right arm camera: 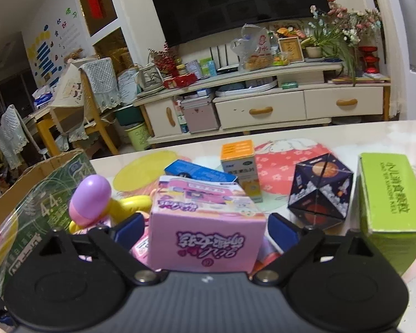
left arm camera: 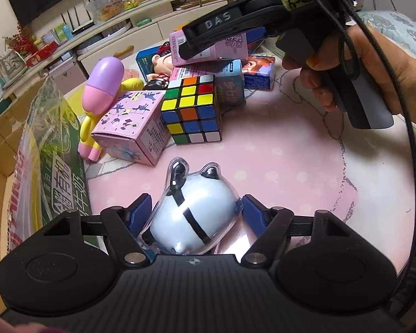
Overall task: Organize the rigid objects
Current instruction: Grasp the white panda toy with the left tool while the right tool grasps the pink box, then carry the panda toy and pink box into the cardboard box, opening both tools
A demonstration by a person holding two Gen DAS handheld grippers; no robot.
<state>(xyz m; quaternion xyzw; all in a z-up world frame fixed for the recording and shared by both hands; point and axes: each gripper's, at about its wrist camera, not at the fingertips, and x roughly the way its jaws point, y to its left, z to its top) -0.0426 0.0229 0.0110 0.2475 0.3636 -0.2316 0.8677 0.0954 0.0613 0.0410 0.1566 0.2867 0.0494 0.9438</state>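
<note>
Left wrist view: left gripper [left arm camera: 193,208] astride panda toy [left arm camera: 195,212] on pink mat [left arm camera: 277,161]; left pad touching, right pad contact unclear. Puzzle cube [left arm camera: 191,109] beyond.

Right wrist view: right gripper [right arm camera: 206,226] astride pink box [right arm camera: 206,234]; gaps visible at both pads, no grip.

The panda toy [left arm camera: 197,208] sits in a clear, glossy plastic shell over smooth white plastic. The puzzle cube [left arm camera: 192,109] is shiny black plastic with glossy coloured stickers. The pink box [right arm camera: 208,222] is smooth printed cardboard (slightly satiny), as is the green box [right arm camera: 388,199]. The capsule-headed figure [left arm camera: 104,83] is smooth, semi-gloss plastic. The carton [left arm camera: 61,166] is printed cardboard under crinkled, reflective clear film. The table mat [left arm camera: 277,166] looks smooth and faintly glossy. The left gripper [left arm camera: 195,211] body is matt, ribbed black plastic with 2 bright metal pivot pins.
</note>
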